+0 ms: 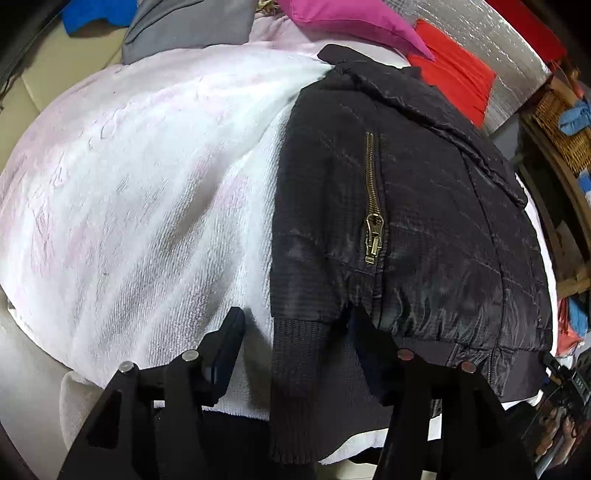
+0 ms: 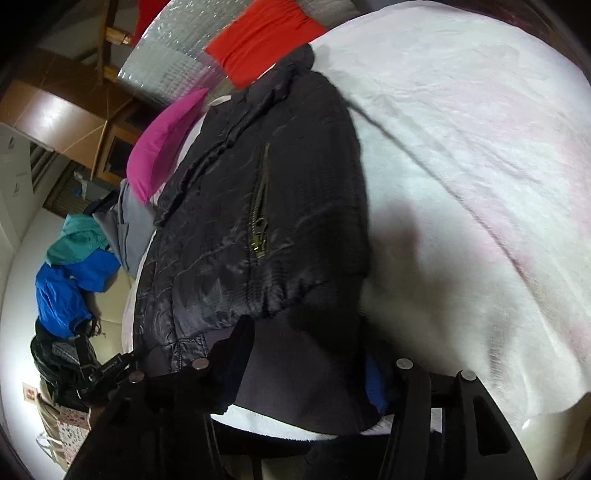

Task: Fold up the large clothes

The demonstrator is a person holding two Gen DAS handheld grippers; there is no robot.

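The left tongs [image 1: 295, 332] stand spread over the near hem of the one black jacket [image 1: 399, 206]. The left finger [image 1: 225, 350] is off the cloth, over the white towel [image 1: 129, 184]; the other sits at the ribbed waistband [image 1: 295, 369], and nothing is pinched. The jacket lies folded just ahead of these tongs and to their right, its one brass zipper [image 1: 373, 206] facing up.

The right tongs [image 2: 314, 350] are spread too, straddling the same hem [image 2: 295, 362]; the jacket runs away ahead of them, with the towel on their right. I see no pads pressing on the cloth.

To do this step well, I'd say both tongs should bite the hem at the same depth, catching every layer, then lift evenly so the padded bulk doesn't slide apart.

Counted: two tongs, one jacket, one towel, and beyond the jacket one pink cushion [image 1: 354, 22], one red cloth [image 1: 454, 70] and one grey piece [image 1: 188, 26].
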